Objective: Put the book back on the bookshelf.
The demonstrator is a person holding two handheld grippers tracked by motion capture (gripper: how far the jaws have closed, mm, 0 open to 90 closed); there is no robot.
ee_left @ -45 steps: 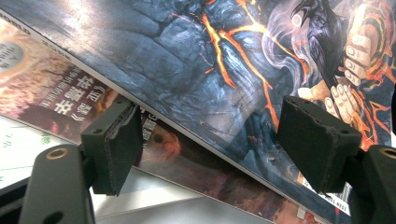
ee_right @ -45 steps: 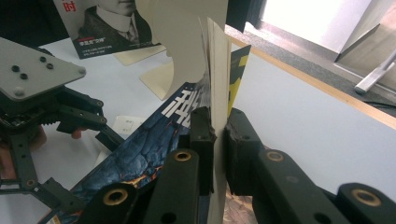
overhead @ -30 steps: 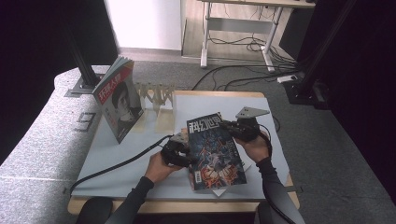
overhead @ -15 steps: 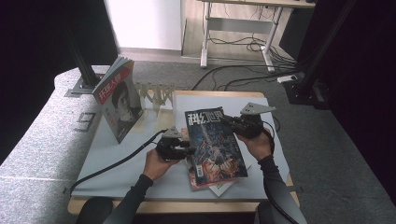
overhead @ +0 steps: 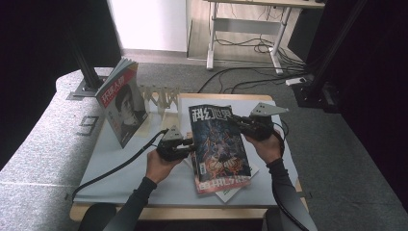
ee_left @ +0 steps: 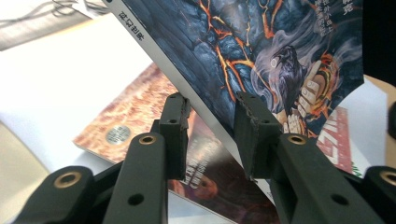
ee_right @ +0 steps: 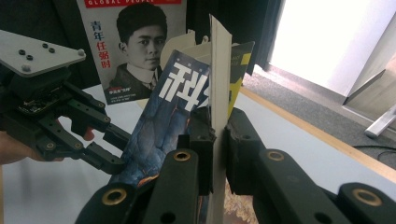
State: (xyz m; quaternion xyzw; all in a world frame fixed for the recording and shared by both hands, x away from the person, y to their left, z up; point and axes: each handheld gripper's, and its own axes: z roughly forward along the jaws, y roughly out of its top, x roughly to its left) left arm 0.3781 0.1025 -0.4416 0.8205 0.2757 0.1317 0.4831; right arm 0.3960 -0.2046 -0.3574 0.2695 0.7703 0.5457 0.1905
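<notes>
Holding the dark-covered magazine (overhead: 217, 142) up off the table (overhead: 120, 168), I have it between both tongs, roughly in the middle of the table and tilted so its cover faces up. My right gripper (ee_right: 215, 128) is pinching its right edge: in the right gripper view the two black jaws are pressed flat against either side of the thin stack of pages, which stands on edge between them. My left gripper (ee_left: 211, 128) is at the magazine's left edge, about halfway down. Its jaws have just been closing, and in the left gripper view the spine edge runs slantwise through the gap between them; the right pad (ee_left: 252, 135) sits against the cover, while the left pad (ee_left: 175, 133) looks to have a sliver of space before the underside, so I would call this one not yet clamped.

Under the lifted magazine, on the near part of the table, lies a small pile of other magazines (overhead: 226, 185), the top one reddish brown, with a white one peeking out at the near right. On the far left of the table a portrait magazine (overhead: 120, 108) stands upright, leaning open, and just right of it stands a pale wooden rack (overhead: 159, 98), both well apart from my hands.
</notes>
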